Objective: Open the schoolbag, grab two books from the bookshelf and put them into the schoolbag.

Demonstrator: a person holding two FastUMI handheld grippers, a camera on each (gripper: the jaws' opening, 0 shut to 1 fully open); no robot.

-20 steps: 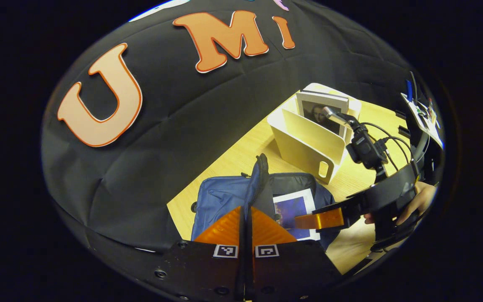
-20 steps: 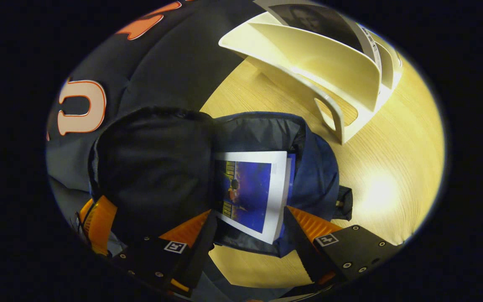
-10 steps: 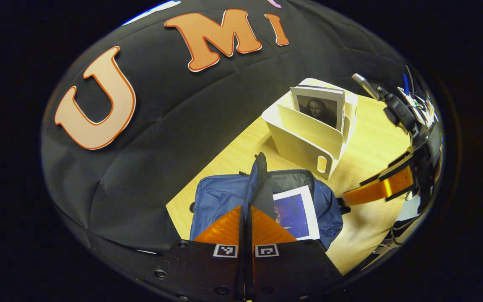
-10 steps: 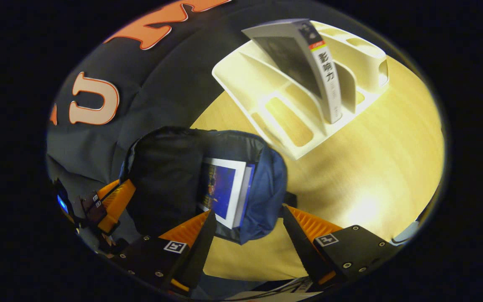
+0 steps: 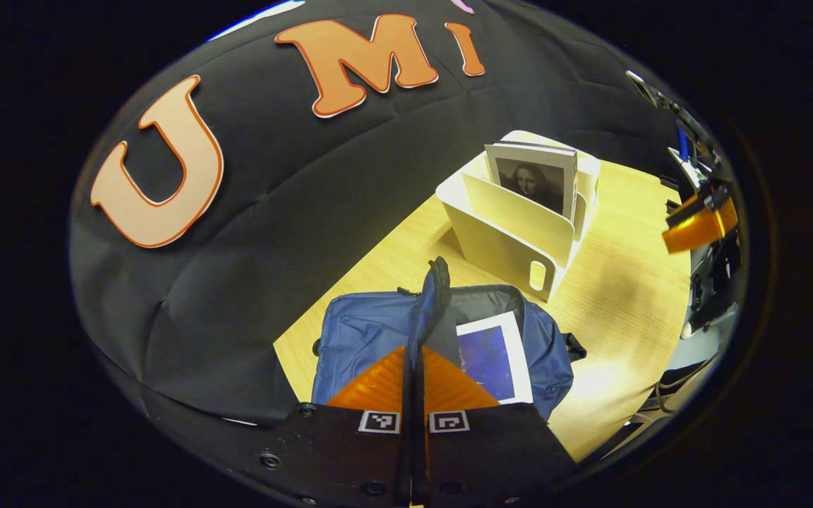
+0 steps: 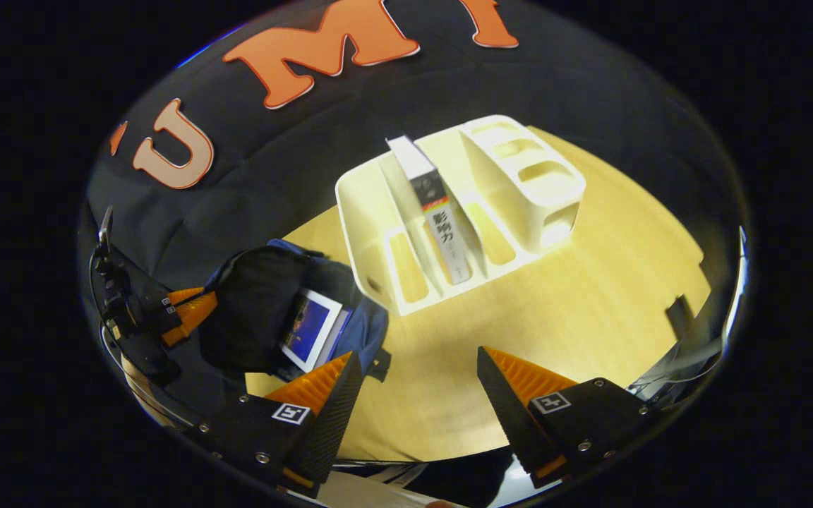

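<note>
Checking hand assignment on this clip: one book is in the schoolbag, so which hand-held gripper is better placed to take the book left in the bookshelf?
Right. The right hand-held gripper is open, empty and faces the bookshelf and its book. The left hand-held gripper is shut on the schoolbag flap, holding it open.

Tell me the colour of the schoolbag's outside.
Blue; the schoolbag shows it best in the left gripper view.

Both views high, sharing schoolbag [image 5: 371, 331] and bookshelf [image 6: 406, 212]
</note>
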